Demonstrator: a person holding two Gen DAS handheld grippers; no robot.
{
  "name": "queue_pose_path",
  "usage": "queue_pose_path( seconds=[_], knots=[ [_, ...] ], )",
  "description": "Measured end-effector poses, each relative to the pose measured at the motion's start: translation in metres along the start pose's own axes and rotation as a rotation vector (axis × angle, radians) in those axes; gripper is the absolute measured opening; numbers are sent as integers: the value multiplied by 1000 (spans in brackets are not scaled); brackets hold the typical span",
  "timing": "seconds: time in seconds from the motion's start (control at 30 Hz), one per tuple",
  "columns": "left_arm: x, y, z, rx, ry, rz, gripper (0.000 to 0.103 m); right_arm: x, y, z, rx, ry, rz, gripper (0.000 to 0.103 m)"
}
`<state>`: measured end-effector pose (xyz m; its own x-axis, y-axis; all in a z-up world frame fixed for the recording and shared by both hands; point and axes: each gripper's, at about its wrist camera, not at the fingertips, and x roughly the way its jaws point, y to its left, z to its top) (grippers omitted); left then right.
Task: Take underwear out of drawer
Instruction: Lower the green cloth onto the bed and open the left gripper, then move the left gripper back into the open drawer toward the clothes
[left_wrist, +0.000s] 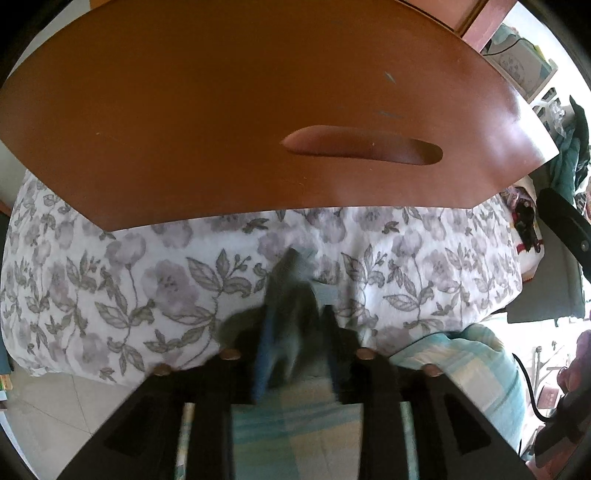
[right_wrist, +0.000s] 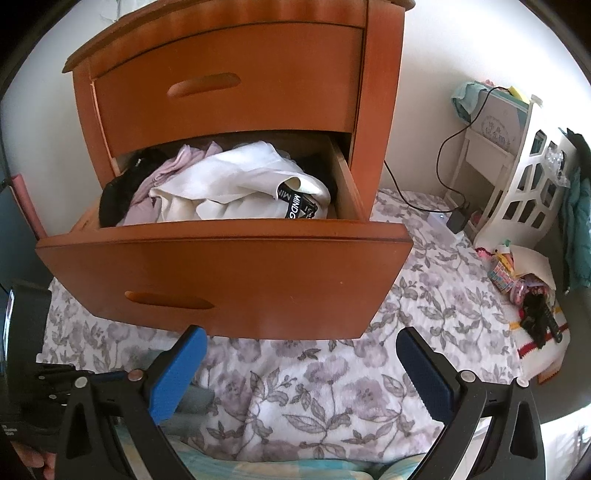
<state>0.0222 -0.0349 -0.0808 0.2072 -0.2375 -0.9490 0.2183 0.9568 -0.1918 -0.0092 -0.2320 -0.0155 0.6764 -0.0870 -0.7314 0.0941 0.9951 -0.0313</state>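
- Left gripper (left_wrist: 295, 347) points steeply down at the bed, its blue pads partly apart with a grey-blue piece of underwear (left_wrist: 291, 295) between them; the picture is smeared, so I cannot tell whether the pads press on the cloth.
- The garment is soft and crumpled, a limp wedge of fabric lying against the floral bedspread (left_wrist: 129, 280) just below the drawer front (left_wrist: 221, 110).
- Right gripper (right_wrist: 299, 373) stands wide open and empty, ribbed blue pads on black arms, above the bedspread.
- In the right wrist view a grey strip of the same garment (right_wrist: 195, 402) shows beside the right gripper's left pad, on the bed.
- The nightstand (right_wrist: 380, 110) is smooth, glossy orange-brown wood with curved fronts and oval cut-out handles; its upper drawer is shut.
- Lower drawer (right_wrist: 221, 273) is pulled out over the bed, heaped with rumpled clothes (right_wrist: 229, 184): white, pale lilac, black, one black band with white lettering.
- The drawer front overhangs the bedspread, leaving a free band of quilt between its lower edge and both grippers.
- Bedspread is white with grey-purple flowers and leaves, lightly textured; a checked turquoise blanket (left_wrist: 472, 369) lies at its near edge.
- Right of the nightstand: white wall, a black cable (right_wrist: 443, 155), a white lattice piece (right_wrist: 528, 192).
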Motion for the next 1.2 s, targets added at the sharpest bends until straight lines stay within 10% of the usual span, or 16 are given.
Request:
queue_pose_path(
  seconds=[0.53,1.2],
  knots=[
    [-15,20,-6,-93,-78,55,92,-13,4,1,-10,-22,-4,103],
    [-125,28,-13,-104,-436,-10,100,-46,8,5,1,-92,6,103]
  ],
)
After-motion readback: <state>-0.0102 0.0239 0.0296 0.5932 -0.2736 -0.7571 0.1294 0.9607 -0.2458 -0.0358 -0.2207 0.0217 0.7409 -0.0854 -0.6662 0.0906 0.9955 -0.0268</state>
